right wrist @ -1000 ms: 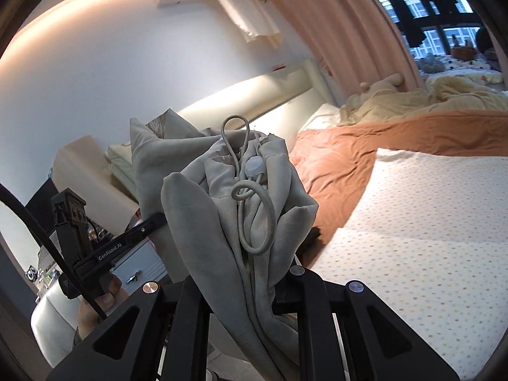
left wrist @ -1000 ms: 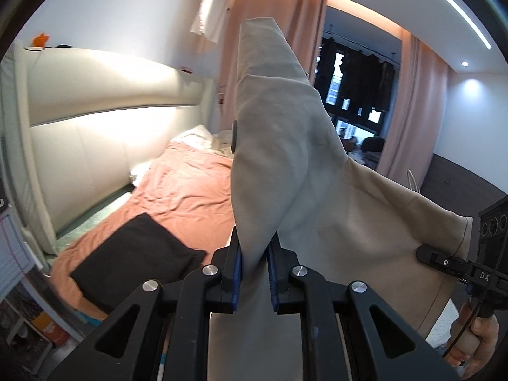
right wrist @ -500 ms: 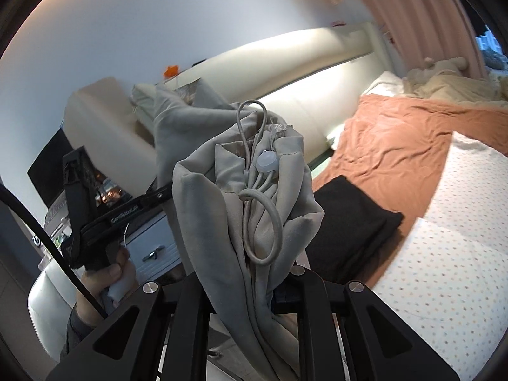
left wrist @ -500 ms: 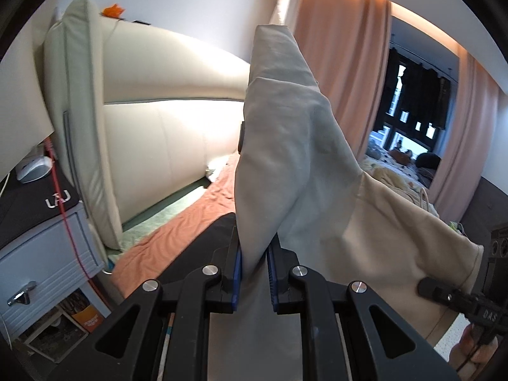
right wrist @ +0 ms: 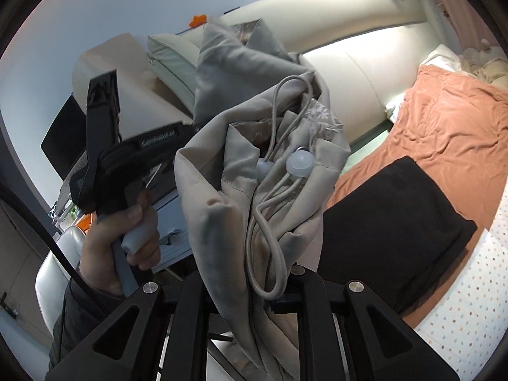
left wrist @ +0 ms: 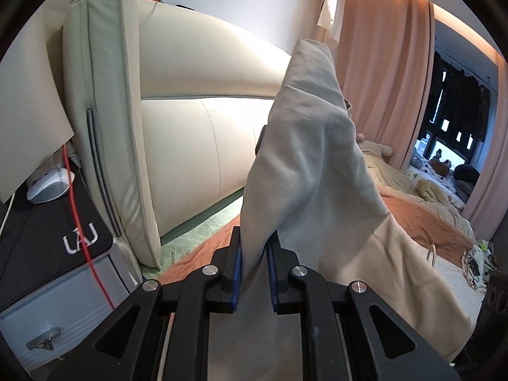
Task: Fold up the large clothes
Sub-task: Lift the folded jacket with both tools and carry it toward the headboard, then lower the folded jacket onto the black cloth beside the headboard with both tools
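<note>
**Inspector:** Left wrist view first.

**Assistant:** The left gripper [left wrist: 254, 273] is clamped on a fold of the beige garment [left wrist: 304, 165], which stands up between its blue pads and drapes off to the right, held up over the bed [left wrist: 422, 216]. Only this view shows the nightstand [left wrist: 60, 289]; a black item on top of it reads "UAJ". A red cord [left wrist: 84, 238] runs across it. The pink curtains [left wrist: 377, 73] and dark window appear here alone.

**Inspector:** Right wrist view?

**Assistant:** The right gripper [right wrist: 254, 301] is pinched on the garment's bunched part, with its drawstring [right wrist: 270, 222] and toggle [right wrist: 299, 165]. Only here: the person's left hand [right wrist: 127, 241] gripping the left tool, whose white lettering is unreadable, and a black folded cloth [right wrist: 384, 228] on the bed's orange blanket [right wrist: 451, 127].
</note>
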Motion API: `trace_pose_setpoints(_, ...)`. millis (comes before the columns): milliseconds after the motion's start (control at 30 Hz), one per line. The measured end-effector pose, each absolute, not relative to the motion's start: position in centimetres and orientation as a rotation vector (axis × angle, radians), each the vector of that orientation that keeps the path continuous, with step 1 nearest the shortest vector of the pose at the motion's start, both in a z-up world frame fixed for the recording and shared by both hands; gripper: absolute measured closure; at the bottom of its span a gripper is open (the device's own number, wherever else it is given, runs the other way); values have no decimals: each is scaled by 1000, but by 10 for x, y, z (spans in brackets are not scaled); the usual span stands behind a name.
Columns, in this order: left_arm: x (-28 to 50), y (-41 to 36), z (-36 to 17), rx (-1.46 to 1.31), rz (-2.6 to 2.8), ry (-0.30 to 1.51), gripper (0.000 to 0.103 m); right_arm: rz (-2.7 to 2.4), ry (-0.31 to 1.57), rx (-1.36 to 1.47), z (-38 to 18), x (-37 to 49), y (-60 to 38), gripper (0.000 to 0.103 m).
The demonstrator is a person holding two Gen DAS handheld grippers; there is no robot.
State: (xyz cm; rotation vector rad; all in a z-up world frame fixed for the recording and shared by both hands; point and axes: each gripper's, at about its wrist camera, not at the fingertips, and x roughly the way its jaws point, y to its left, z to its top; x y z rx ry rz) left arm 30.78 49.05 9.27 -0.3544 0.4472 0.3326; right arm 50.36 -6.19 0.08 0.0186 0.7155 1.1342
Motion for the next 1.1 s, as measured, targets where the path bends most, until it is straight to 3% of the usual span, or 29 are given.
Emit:
trace_pose_setpoints(700,487,493,61,-341,354,576,88,1091,812,202,15,714,-166,93)
trace_pose_setpoints(1100,555,483,28,-268,362,584,88,921,968,307,-58,814,-217,93)
